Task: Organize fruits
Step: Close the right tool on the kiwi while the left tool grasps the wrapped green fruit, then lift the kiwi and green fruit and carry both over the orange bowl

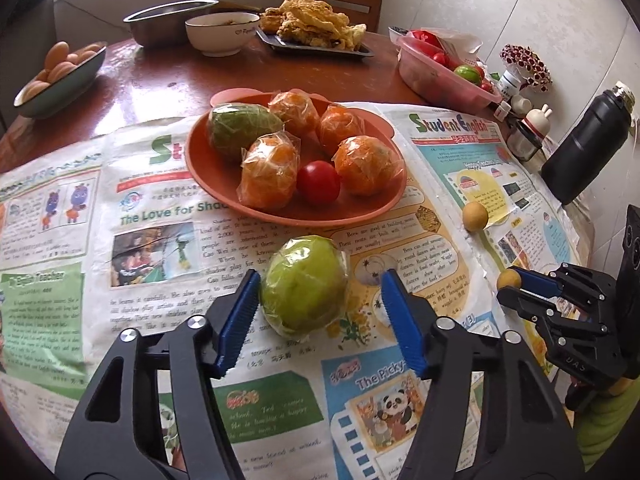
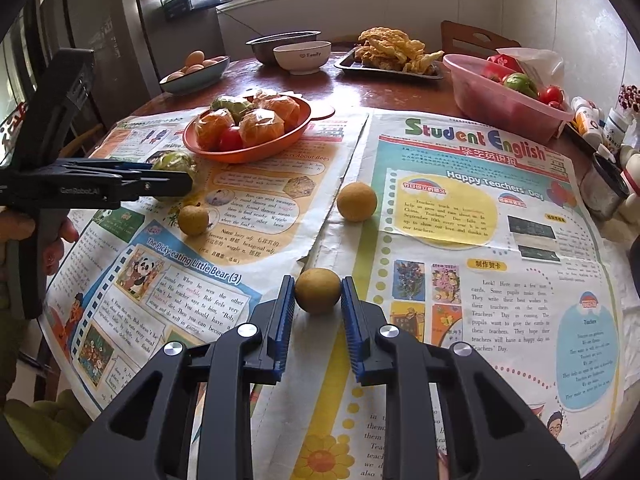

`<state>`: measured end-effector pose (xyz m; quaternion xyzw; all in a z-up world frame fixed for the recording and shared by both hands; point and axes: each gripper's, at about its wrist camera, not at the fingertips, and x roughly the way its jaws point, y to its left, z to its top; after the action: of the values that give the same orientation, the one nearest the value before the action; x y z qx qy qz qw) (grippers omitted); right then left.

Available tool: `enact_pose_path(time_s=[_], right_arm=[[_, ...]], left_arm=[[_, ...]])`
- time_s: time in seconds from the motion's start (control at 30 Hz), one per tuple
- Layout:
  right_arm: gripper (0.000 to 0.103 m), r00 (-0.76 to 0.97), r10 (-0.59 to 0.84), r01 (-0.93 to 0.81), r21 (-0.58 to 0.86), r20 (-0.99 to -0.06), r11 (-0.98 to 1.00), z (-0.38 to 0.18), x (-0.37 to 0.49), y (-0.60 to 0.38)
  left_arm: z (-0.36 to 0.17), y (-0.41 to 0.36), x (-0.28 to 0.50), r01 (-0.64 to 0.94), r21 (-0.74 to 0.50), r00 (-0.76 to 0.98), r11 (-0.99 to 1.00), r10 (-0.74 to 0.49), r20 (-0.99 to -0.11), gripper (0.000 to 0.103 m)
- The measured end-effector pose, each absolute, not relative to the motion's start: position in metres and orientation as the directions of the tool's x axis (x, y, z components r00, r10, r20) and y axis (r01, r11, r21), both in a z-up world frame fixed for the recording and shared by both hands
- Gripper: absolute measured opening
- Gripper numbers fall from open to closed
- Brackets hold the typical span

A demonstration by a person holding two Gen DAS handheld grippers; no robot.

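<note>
Round orange plastic plate [image 1: 224, 188], centre frame, holds five film-wrapped citrus fruits [image 1: 270, 172] and a red tomato [image 1: 319, 182]. Left gripper [image 1: 318, 308] spreads wide around a wrapped green fruit [image 1: 306, 285]; right gripper [image 2: 317, 308] pinches a small tan round fruit [image 2: 317, 290].

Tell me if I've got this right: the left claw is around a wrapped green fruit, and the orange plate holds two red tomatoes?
Not quite. The left wrist view shows only one red tomato on the orange plate. The rest holds: the left claw does sit open around the wrapped green fruit.
</note>
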<state>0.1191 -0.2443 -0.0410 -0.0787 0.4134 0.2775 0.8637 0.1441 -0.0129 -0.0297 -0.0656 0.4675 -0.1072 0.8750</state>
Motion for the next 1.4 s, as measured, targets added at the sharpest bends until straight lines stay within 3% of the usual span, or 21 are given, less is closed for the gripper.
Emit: enact_pose_path(time_s=[0.13, 0.8, 1.4], right_arm=[[0.023, 0.504, 0.422, -0.544, 0.102, -0.753, 0.833, -0.038, 0.121, -0.245], [0.023, 0.501, 0.489, -0.595, 0.126, -0.714, 0.794, -0.015, 0.125, -0.219], [0.023, 0.501, 0.556, -0.667, 0.114, -0.663, 0.737, 0.019, 0.141, -0.175]], left_arm=[[-0.032, -0.015, 0.148, 0.132, -0.218, 0.535, 0.967, -0.254, -0.805, 0.037], [-0.006, -0.007, 0.143, 0.161, -0.251, 0.56, 0.954, -0.298, -0.773, 0.036], [0.025, 0.021, 0.158, 0.133, -0.23, 0.609, 0.964, -0.262, -0.748, 0.035]])
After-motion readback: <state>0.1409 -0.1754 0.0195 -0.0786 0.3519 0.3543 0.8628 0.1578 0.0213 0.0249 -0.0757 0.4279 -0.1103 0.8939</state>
